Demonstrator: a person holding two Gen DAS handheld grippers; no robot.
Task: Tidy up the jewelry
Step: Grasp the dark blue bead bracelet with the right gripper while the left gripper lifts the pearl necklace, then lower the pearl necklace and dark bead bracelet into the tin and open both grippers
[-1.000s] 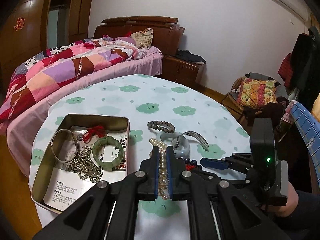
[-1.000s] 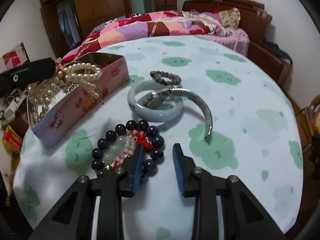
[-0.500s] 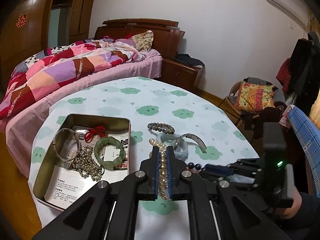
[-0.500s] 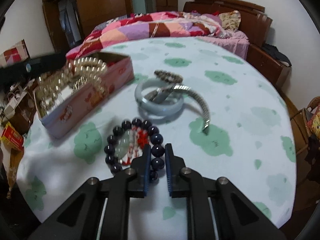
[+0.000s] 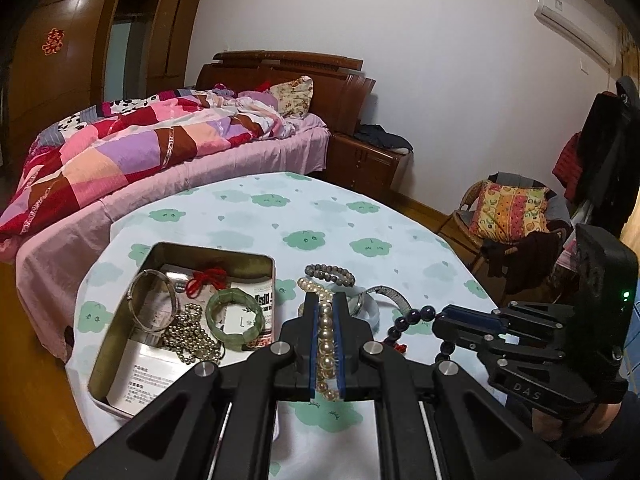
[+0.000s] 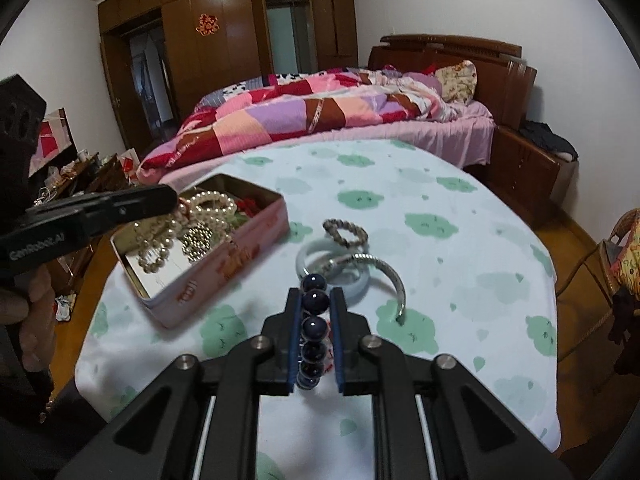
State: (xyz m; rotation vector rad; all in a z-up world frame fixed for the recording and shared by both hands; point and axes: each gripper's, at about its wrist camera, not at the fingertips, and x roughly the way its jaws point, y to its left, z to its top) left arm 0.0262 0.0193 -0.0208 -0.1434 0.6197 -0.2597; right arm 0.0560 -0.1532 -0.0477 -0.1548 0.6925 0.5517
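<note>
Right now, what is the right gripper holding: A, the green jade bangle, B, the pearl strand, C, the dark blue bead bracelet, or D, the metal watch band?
C: the right gripper is shut on the dark blue bead bracelet, its round beads lined up between the blue pads in the right wrist view.

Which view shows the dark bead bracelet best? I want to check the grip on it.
The right wrist view: the dark bead bracelet runs in a line between the right gripper fingers, pressed from both sides. The left wrist view shows only a few beads hanging beside that gripper.
</note>
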